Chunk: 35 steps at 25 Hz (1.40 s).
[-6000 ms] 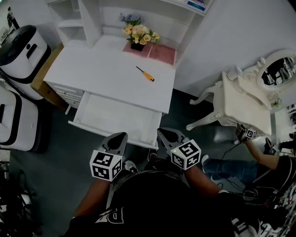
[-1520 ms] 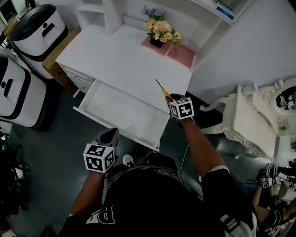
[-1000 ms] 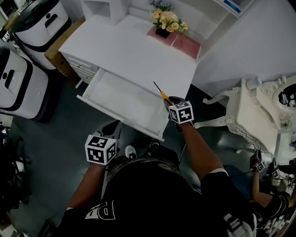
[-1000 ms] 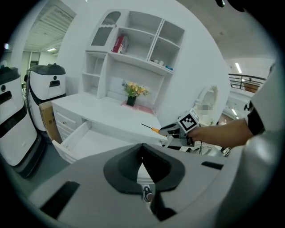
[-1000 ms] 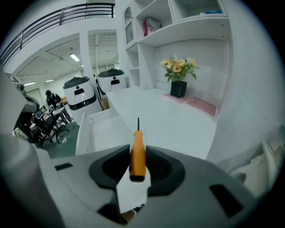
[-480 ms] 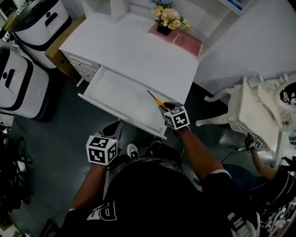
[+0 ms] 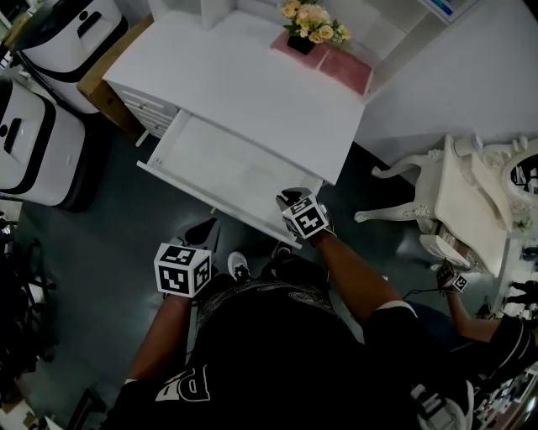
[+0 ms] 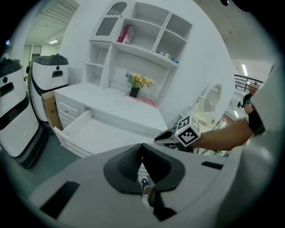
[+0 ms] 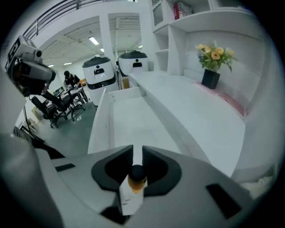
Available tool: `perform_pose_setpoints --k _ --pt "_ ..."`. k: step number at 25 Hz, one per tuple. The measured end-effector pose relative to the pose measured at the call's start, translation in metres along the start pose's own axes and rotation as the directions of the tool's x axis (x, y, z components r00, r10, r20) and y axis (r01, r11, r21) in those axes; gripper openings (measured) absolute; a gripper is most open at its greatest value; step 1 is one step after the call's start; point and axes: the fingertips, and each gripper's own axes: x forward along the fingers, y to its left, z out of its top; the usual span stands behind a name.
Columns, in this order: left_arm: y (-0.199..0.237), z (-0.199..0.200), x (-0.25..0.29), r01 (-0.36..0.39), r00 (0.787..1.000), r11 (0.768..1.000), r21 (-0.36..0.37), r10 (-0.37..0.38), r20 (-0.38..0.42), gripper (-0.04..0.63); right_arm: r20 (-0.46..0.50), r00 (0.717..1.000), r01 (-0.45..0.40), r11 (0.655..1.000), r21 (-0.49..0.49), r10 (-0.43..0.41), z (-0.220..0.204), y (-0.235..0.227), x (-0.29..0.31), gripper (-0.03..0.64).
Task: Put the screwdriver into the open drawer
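Nearest the person, at 7 o'clock in the head view, the left gripper (image 8: 142,148) hangs low with its jaws together and nothing between them; it takes no part here. At 4 o'clock of the open drawer (image 7: 220,168), over its near right corner, the right gripper (image 9: 138,153) points steeply down. Its jaws have just been closing and stand narrow on the screwdriver (image 9: 136,177), whose orange handle with a black cap sits between them. The head view hides the shaft.

The drawer runs away toward 11 o'clock from that gripper, its floor bare. Beyond it lies the white surface (image 7: 252,88), also bare, with a pink mat (image 7: 334,65) and a pot of flowers (image 7: 313,18) at 1 o'clock.

So the pick-up and carry look done. What is left, by my reading, is to lower the screwdriver over the drawer floor, release it and draw back.
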Motion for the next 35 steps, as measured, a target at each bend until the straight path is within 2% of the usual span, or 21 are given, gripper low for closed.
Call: perform_pose_setpoints --k 2,7,19,26,35 --pt "0.000 0.000 0.002 -0.001 1.000 1.000 -0.007 0.001 0.002 0.015 -0.029 0.999 -0.016 1.000 -0.022 0.015 -0.009 0.003 0.008 0.071" --pt "0.002 -0.004 0.005 -0.007 1.000 1.000 -0.023 0.007 -0.002 0.015 -0.014 0.999 -0.036 0.999 -0.019 0.035 -0.003 0.004 0.023 0.069" --pt "0.018 -0.007 0.003 -0.065 0.998 0.994 -0.093 0.065 0.004 0.015 -0.155 0.981 -0.119 0.993 -0.026 0.114 -0.002 0.005 0.088 0.071" --pt "0.030 -0.012 0.003 -0.113 0.994 0.983 -0.146 0.113 -0.011 0.015 -0.253 0.956 -0.144 0.989 0.026 0.146 -0.008 0.000 0.131 0.071" --pt "0.054 -0.016 -0.004 -0.180 0.983 0.961 -0.210 0.181 -0.015 0.014 -0.290 0.944 -0.154 0.988 0.034 0.157 -0.011 0.003 0.153 0.074"
